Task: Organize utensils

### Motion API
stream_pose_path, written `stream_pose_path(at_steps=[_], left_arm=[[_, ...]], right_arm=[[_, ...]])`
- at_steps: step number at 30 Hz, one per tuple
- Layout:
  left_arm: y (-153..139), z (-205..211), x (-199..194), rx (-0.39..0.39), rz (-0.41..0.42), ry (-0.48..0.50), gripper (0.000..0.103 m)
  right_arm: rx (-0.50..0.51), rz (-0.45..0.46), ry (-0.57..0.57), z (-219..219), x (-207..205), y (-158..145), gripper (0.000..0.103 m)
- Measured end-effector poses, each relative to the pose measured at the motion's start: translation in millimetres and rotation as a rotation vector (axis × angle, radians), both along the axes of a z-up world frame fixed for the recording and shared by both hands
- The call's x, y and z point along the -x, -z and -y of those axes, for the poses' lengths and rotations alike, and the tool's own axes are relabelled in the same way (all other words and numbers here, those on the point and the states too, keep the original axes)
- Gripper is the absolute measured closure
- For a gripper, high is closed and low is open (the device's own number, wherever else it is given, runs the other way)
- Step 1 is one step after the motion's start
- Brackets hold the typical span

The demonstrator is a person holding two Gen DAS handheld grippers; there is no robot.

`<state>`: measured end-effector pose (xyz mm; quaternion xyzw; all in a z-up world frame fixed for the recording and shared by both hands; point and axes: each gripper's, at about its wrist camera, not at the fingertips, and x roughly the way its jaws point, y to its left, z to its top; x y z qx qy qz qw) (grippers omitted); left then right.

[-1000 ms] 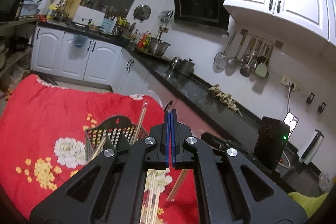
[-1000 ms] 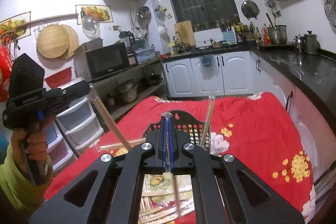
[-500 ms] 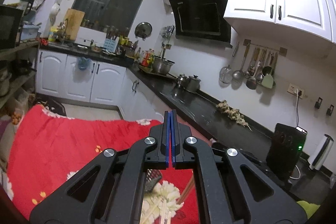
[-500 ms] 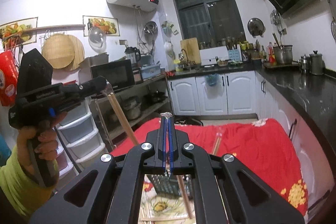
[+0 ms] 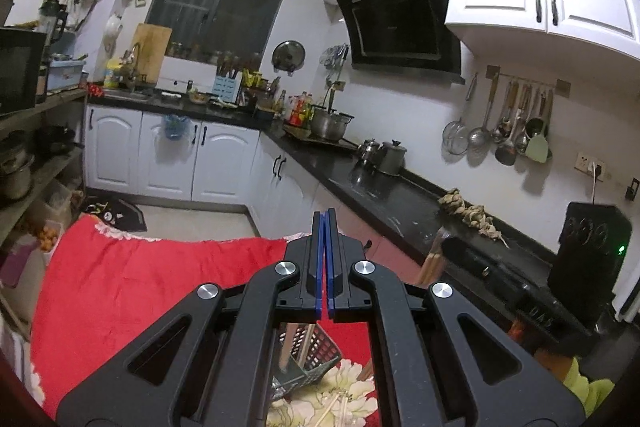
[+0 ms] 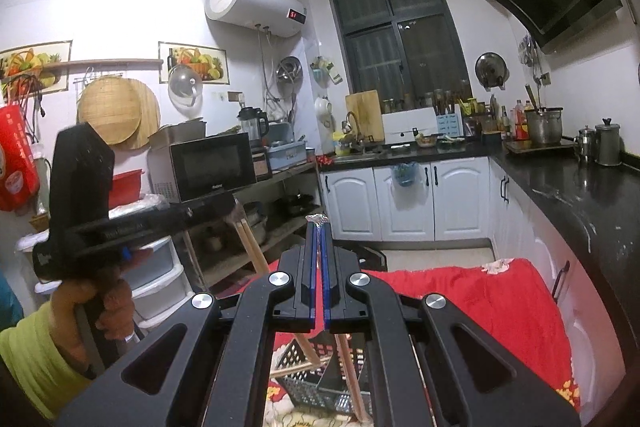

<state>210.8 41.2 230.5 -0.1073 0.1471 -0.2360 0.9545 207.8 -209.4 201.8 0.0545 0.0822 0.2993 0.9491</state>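
My left gripper (image 5: 324, 218) is shut; in the right wrist view this left gripper (image 6: 231, 207) pinches a pair of wooden chopsticks (image 6: 253, 251) that hang slanting down toward a black slotted basket (image 6: 316, 383). My right gripper (image 6: 318, 225) is shut on a silver-tipped chopstick (image 6: 352, 375) whose lower end reaches down beside the basket. In the left wrist view the right gripper (image 5: 450, 247) shows at the right with its chopstick (image 5: 434, 261) hanging under it. The basket (image 5: 310, 357) lies below, on a red floral cloth (image 5: 140, 291). More loose chopsticks (image 5: 334, 403) lie on the cloth.
A black countertop (image 5: 392, 203) with pots runs along the right of the table. A shelf with a microwave (image 6: 208, 163) and plastic drawers stands to the left. A hand in a yellow-green sleeve (image 6: 40, 355) holds the left gripper.
Both grippers have risen with their chopsticks still pinched. The basket and the red cloth have dropped lower in both views, and more of the kitchen shows.
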Motion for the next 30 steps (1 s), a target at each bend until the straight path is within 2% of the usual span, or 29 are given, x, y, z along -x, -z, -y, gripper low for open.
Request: stream_pose_path(at_steps=[20,30], left_arm=[[31.9,-14.1,-34.2,0.001,-0.093,-0.024,0.103],[65.4,-30.9,-57.5,0.000,-0.181,-0.055,0.103]], right_arm=[[0.013,-0.022,-0.001,-16.0,-28.0,6.8,0.101],[0.017,-0.036,0.012,-18.6,-42.0,18.2,0.101]])
